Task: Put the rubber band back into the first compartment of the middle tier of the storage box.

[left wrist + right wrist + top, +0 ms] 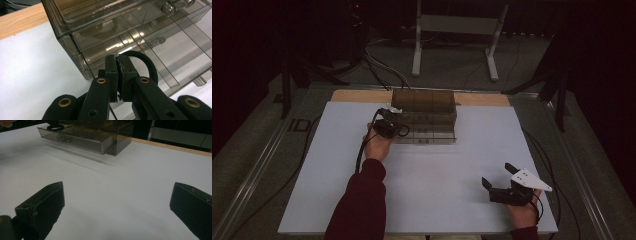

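At the frame's centre, the left claw (119,72) was clamped on a black ring (147,62) over the open drawer (160,57); the right claw (116,206) gaped open, lower right, on the worktop (437,175).

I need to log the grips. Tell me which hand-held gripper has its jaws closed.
The left hand-held gripper, at the smoky transparent plastic drawer box; its jaws are pinched together. The right hand-held gripper stands wide open.

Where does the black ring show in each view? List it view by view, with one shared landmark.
High view: black ring at the front left corner of the drawer box, held by the left tool.
Left gripper view: right of centre, pinched between that tool's jaws, over the open drawer.
Right gripper view: top left, at the open drawer's far end.
Shared landmark: the smoky clear drawer box.
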